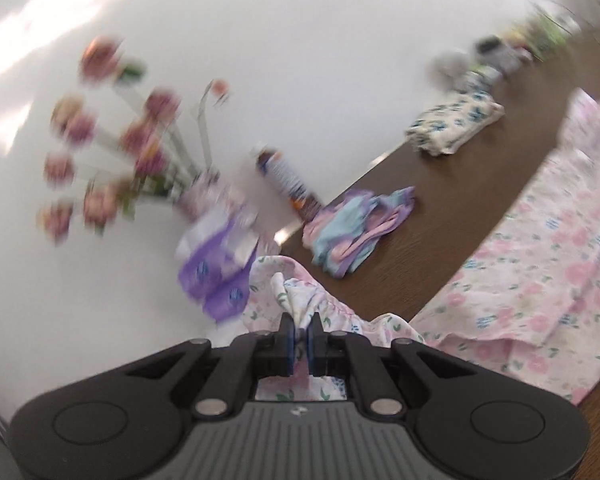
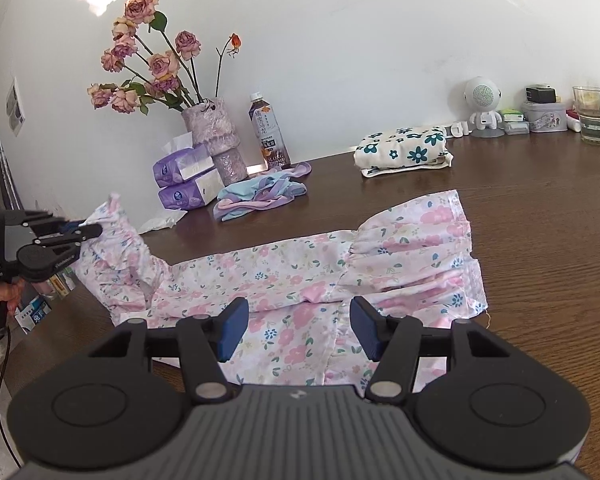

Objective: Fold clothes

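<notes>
Right wrist view: left gripper (image 2: 94,229) pinches pink floral cotton garment (image 2: 300,280) mid-fold; right gripper (image 2: 298,330), gaping, likely must grasp next.

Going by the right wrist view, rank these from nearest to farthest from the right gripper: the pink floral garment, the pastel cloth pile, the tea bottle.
1. Pink floral garment, directly under the open right gripper.
2. Pastel cloth pile, farther back, left of centre.
3. Tea bottle, behind that pile, against the wall.
</notes>
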`<state>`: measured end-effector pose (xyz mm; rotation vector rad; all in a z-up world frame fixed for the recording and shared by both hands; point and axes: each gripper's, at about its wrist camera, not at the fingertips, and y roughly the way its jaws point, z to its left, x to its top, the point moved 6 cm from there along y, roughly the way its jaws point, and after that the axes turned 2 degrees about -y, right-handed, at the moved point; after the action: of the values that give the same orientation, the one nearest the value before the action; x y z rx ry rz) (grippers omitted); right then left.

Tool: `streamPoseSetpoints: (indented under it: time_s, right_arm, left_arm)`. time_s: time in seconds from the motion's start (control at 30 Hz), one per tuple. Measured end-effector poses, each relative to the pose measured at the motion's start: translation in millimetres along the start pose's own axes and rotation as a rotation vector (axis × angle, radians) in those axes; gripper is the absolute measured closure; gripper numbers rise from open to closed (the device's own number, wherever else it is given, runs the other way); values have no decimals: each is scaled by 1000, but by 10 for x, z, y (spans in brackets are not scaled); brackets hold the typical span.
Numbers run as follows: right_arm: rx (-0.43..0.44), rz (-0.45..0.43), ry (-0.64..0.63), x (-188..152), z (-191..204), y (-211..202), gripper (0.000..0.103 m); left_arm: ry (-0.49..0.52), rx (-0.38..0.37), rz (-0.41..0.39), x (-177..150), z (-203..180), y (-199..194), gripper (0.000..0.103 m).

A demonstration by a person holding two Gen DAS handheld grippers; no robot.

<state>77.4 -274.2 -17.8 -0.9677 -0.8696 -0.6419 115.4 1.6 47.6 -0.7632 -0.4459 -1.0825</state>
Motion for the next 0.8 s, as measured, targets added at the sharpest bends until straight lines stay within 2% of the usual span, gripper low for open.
streamPoseSetpoints:
  time_s: [0.1,0.17,0.3,0.43,0.53,0.6,0.67,0.8]
  right_arm:
    - [10,-1,11,-15,-29,-18,46]
    - [16,-2,16,-30,-40,-32,46]
    - [17,-4,23,-55,-83,-74,46]
    - [5,1,36,-79,-157,-97,46]
    - [-4,7,45,-101,-214,-98,46]
    - [-8,12,52,-109,-237,-87,46]
    - [-8,15,57,-114,-248,-71,46]
    - [-1,27,52,-115,-218,-15,45]
  left_arm:
    - [140,-24,-34,185,-453,-70,98]
    - [198,-60,-46,257,-777,-72,98]
    - [280,-139,-41,297,-1354,-60,96]
    - [313,-157,-14,289,-1680,11,93]
    - [275,-177,-9,330,-1713,-4,84]
    - [234,-205,-16,374,-1692,-53,68]
    - [170,-262,-35,432,-1610,-162,57]
    - [-13,-395,-95,539,-1308,-498,53]
